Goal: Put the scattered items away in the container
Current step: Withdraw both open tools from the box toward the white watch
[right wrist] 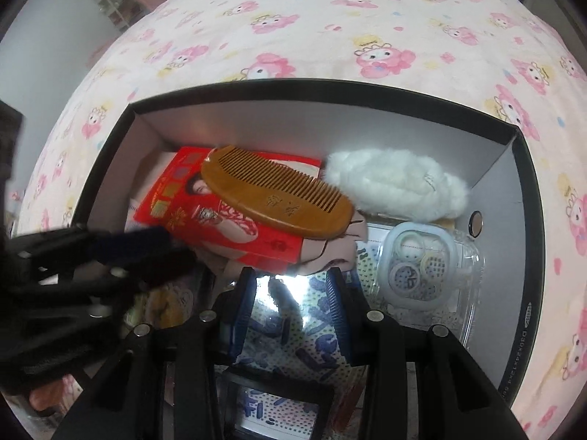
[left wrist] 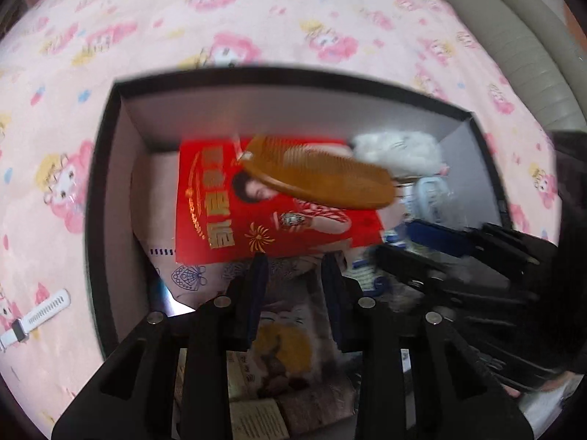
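A black box (left wrist: 96, 198) (right wrist: 528, 198) with white inner walls sits on a pink cartoon bedsheet. Inside lie a red printed packet (left wrist: 220, 216) (right wrist: 234, 234), a wooden comb (left wrist: 323, 176) (right wrist: 271, 194) on top of it, a white fluffy item (left wrist: 400, 150) (right wrist: 396, 183), a clear plastic case (right wrist: 422, 267) and patterned packets. My left gripper (left wrist: 295, 262) is open and empty above the box, just short of the comb. My right gripper (right wrist: 291, 275) is open and empty over a blue-patterned packet (right wrist: 293, 330). Each gripper shows in the other's view.
A white watch strap (left wrist: 35, 317) lies on the sheet to the left of the box. A beige cushioned edge (left wrist: 513, 36) runs along the upper right. The sheet (right wrist: 330, 29) stretches beyond the box's far side.
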Available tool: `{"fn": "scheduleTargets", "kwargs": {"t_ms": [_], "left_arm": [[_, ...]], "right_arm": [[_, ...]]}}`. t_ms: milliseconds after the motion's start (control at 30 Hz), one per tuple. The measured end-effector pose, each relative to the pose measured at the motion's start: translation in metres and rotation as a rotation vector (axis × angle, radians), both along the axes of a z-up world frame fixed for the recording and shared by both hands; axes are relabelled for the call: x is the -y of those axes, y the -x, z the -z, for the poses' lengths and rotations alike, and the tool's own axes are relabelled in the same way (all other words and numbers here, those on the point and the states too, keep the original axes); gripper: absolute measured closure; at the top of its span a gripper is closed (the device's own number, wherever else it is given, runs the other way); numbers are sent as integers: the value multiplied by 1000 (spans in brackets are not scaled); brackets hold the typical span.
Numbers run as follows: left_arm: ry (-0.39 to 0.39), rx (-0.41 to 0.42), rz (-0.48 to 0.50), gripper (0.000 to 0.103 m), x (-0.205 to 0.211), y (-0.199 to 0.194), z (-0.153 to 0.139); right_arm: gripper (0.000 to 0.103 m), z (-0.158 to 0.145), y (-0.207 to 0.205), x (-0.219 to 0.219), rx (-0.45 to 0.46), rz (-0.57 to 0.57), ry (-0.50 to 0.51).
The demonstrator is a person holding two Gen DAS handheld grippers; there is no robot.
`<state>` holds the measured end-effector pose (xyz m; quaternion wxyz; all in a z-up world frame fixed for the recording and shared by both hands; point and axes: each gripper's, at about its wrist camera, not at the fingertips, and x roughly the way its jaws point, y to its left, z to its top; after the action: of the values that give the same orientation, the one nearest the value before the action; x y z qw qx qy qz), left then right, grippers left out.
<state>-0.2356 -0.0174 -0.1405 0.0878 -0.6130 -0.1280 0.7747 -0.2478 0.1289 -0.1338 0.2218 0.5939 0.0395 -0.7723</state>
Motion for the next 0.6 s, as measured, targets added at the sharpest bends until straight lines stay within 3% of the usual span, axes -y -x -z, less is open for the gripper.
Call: {"fn": "scheduleTargets", "kwargs": {"t_ms": [67,167,200,267,367,600], "left_arm": [[-33,-13,-13,73,6,6,-1],[8,-57,-48,73,11,10,-13],[-16,-62,-49,73,12,7,-17],[-62,-92,-25,68,8,-6,-27],[-41,-145,-10,64,1,-34,-45],[-25,-202,3,63,-10,-98,-80]], "right_arm": [[67,-3,-1,-2,7,7,15],[65,-8,-7,-2,-5,18,9],[65,-10,-10,-3,-12,27,0],[65,-16,-16,-6,-30,49,-11],[61,-32,-33,-15,-68,105,4],[58,-76,-91,-20,-219,167,4]]}}
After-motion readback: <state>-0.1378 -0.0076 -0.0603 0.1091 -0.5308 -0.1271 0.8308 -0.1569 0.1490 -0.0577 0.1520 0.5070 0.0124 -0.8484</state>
